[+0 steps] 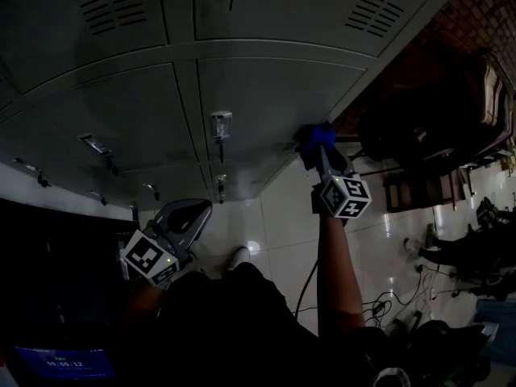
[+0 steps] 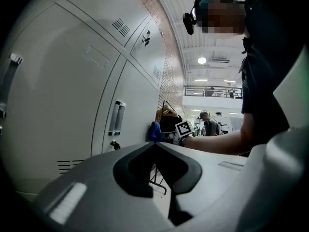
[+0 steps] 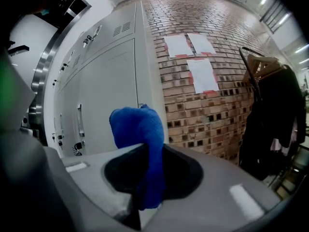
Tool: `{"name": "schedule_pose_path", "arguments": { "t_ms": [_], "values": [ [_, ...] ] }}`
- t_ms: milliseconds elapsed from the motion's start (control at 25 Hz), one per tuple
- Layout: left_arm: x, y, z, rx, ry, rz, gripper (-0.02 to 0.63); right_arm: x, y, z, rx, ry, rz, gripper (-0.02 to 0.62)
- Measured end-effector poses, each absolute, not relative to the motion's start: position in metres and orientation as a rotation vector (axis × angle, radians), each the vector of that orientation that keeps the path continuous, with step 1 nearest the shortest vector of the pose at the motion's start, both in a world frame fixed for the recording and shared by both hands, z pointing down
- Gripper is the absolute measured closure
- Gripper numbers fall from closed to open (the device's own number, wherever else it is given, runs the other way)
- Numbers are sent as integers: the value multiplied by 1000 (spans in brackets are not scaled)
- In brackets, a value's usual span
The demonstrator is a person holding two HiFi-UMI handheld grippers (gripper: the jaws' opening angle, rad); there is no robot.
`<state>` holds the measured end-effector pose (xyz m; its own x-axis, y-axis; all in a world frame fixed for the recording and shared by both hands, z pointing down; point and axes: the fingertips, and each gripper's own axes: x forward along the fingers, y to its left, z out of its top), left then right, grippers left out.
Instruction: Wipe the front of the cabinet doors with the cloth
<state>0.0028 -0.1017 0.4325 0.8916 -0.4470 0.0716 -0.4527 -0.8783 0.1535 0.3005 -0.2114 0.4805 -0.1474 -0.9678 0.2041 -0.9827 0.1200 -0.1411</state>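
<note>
The right gripper [image 3: 150,175] has its jaws clamped on a crumpled blue cloth [image 3: 137,129], held at the end of the grey metal cabinet doors [image 1: 266,95] nearest the brick wall [image 3: 212,81], while the left gripper [image 2: 155,146] hangs lower, jaws together and empty

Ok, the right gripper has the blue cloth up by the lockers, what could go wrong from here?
The blue cloth is a bunched wad pinched by a narrow part in the right gripper; pressed on the cabinet door, it might pull free. The handle and key stick out, so the cloth could snag. Cables lie on the floor nearby, a possible trip hazard.
</note>
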Motion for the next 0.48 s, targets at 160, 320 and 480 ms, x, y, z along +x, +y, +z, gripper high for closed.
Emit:
{"name": "schedule_pose_path", "arguments": {
  "t_ms": [160,320,480],
  "values": [
    [19,-105,438,2902,-660,65,606,287,-202,479,1950,-2325,291,526],
    [27,-106,446,2894,-649,81,606,235,-186,499,1791,-2402,290,526],
    [25,-104,447,2901,-643,94,605,177,-180,523,1633,-2488,363,526]
  ]
}}
